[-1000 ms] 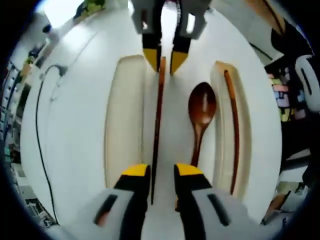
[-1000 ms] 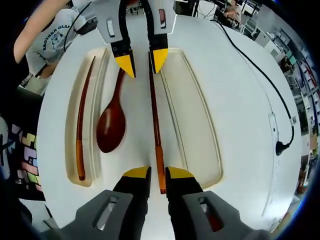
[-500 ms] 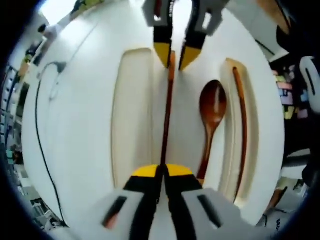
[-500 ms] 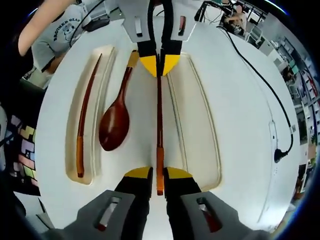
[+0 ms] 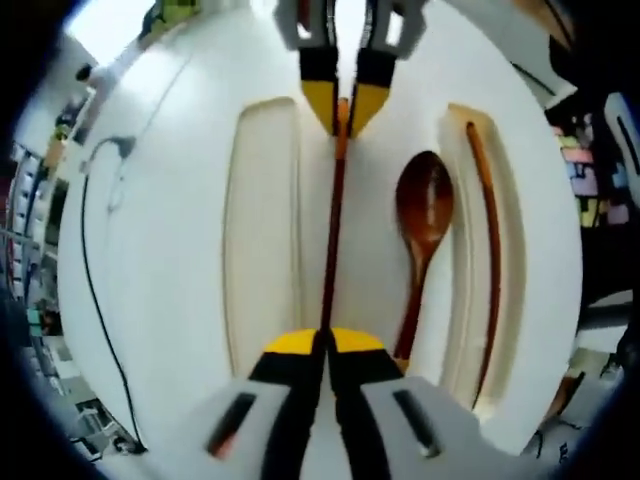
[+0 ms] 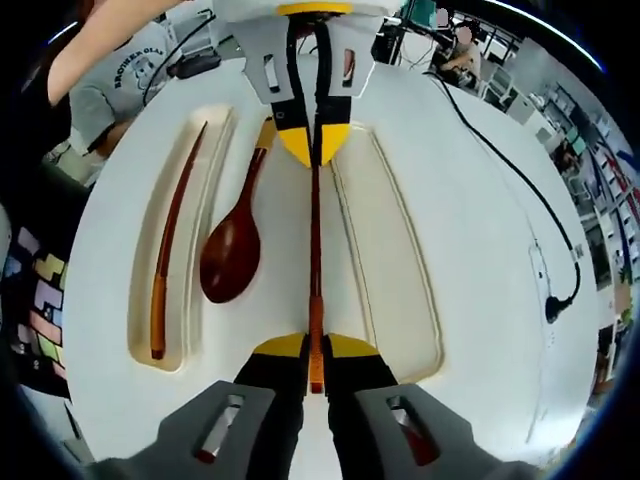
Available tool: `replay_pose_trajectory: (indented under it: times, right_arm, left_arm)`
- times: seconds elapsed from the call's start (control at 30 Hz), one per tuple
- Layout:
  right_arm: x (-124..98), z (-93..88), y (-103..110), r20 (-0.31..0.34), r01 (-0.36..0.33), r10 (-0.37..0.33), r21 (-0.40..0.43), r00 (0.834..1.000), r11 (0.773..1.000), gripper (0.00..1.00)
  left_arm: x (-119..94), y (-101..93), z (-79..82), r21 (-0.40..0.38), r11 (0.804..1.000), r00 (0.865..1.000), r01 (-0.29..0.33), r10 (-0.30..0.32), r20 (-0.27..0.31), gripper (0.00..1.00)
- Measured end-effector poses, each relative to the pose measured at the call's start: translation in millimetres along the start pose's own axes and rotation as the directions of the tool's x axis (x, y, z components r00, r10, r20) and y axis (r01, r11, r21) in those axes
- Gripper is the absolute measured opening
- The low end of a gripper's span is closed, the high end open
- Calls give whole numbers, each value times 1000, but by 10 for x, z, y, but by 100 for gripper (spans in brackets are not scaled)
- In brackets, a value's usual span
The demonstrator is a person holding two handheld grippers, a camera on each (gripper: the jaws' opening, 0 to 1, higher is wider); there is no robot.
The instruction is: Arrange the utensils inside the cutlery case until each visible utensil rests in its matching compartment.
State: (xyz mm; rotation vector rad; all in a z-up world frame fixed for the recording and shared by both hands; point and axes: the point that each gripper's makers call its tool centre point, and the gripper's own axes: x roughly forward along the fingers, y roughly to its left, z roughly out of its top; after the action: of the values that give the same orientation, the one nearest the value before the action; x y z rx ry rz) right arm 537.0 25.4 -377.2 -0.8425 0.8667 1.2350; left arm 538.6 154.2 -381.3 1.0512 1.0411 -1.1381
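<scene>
In the left gripper view, the left gripper point(image 5: 324, 342) stood at the bottom centre with its yellow-tipped fingers point(image 5: 290, 345) pressed together on the near end of a dark wooden chopstick point(image 5: 332, 240). The stick ran straight up the middle of the frame to the right gripper point(image 5: 341, 105), whose fingers at top centre were closed on the far, orange-tipped end. The stick lay along the flat middle of the white cutlery case point(image 5: 160, 250), between an empty long compartment point(image 5: 262, 230) just to its left and a brown wooden spoon point(image 5: 421, 225) to its right. The spoon lay on the flat strip, bowl toward the top, beside the right-hand compartment point(image 5: 455, 250), in which a second chopstick point(image 5: 489, 250) rested. A black cable point(image 5: 95, 270) curved along the left of the frame.

In the right gripper view, the right gripper point(image 6: 313, 346) at bottom centre held the orange end of the chopstick point(image 6: 314, 240) with its fingers closed, and the left gripper point(image 6: 312, 140) at top centre pinched the other end. The spoon point(image 6: 232, 255) sat left of it, the second chopstick point(image 6: 170, 250) in the far-left compartment, and the empty compartment point(image 6: 385, 250) on the right. A person's arm point(image 6: 100, 40) and grey shirt showed at the upper left.
</scene>
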Motion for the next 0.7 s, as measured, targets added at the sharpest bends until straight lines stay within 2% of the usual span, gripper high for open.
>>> replay_pose_trajectory:
  times: [0.13, 0.2, 0.53, 0.7]
  right_arm:
    - [22, 7, 54, 1, -9, 9, -14, 1000, 1000, 3]
    - [31, 8, 80, -10, -2, 2, -51, 1000, 999, 3]
    - [43, 27, 101, -31, 7, -9, -63, 999, 998, 4]
    - [-42, 29, 89, -37, 24, -27, -72, 999, 997, 4]
  left_arm:
    - [17, -6, 12, 45, 999, 1000, -6, 7, -29, 3]
    - [10, -25, 3, 56, 998, 1000, 9, -7, -29, 2]
    - [-16, -50, -16, 60, 998, 999, 31, -31, 10, 2]
    - [-133, -39, 38, 60, 998, 999, 28, -30, 34, 2]
